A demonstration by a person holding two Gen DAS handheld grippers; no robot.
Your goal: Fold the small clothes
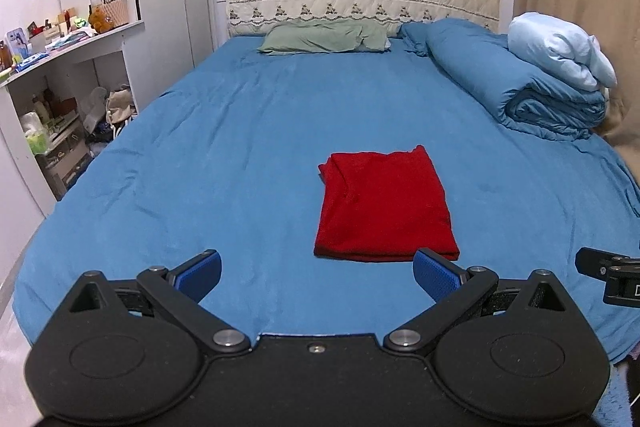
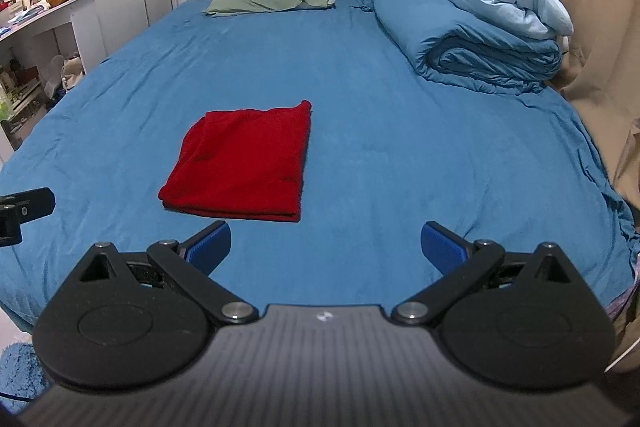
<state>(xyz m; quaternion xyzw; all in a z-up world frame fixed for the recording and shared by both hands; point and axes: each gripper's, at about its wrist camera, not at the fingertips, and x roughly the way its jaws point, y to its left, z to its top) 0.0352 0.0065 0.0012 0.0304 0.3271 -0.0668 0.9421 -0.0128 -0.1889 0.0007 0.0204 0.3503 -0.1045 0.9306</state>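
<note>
So the red cloth (image 1: 384, 207) is folded into a neat rectangle, lying flat on the blue bedsheet (image 1: 224, 155) around the middle of the bed. Left gripper (image 1: 318, 273) and right gripper (image 2: 326, 247) both hover near the foot end, jaws spread wide, holding nothing. Rolled blue duvet (image 2: 472, 43) sits far right, green pillow (image 1: 324, 35) by the headboard.

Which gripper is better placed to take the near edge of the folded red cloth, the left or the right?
Probably the left. The left gripper is open, and its right finger sits just before the red cloth's near edge. From the open right gripper, the cloth lies off to the left.
</note>
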